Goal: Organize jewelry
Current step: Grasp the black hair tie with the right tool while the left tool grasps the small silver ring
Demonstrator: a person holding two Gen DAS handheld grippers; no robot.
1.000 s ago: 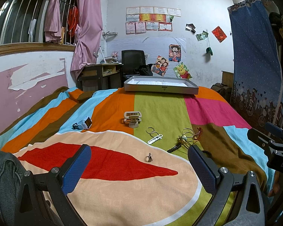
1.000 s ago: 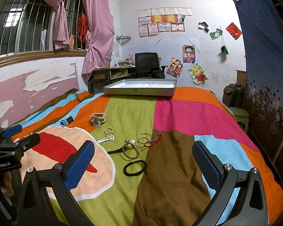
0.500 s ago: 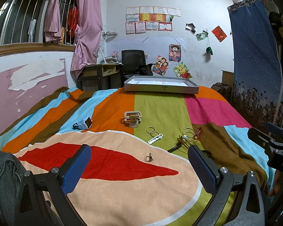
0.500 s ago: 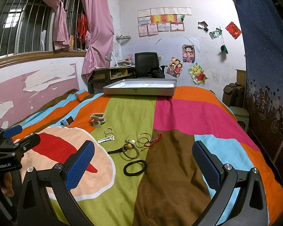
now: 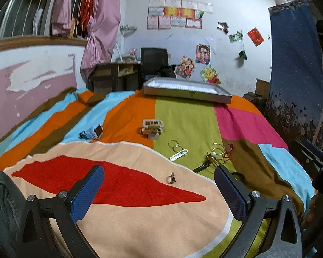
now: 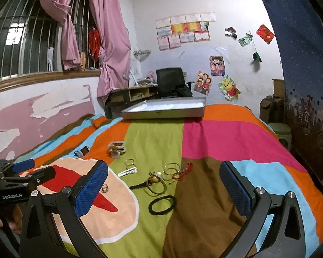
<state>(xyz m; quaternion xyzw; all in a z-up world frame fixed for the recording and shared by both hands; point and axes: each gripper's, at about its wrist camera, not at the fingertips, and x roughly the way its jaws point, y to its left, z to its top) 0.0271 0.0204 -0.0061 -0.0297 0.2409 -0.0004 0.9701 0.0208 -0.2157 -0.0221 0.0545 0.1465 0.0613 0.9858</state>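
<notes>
Hovering wide-open, both grippers [image 5: 159, 189] [image 6: 163, 185] seemingly clear the scattered jewelry [image 6: 157, 180].

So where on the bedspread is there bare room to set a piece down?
The pink patch between tray and bangles is bare, as is the brown patch right of the black hair tie. The green strip around the bangles and hair clip is crowded.

Tray [image 5: 187, 92] behind jewelry [image 5: 178, 153]
</notes>
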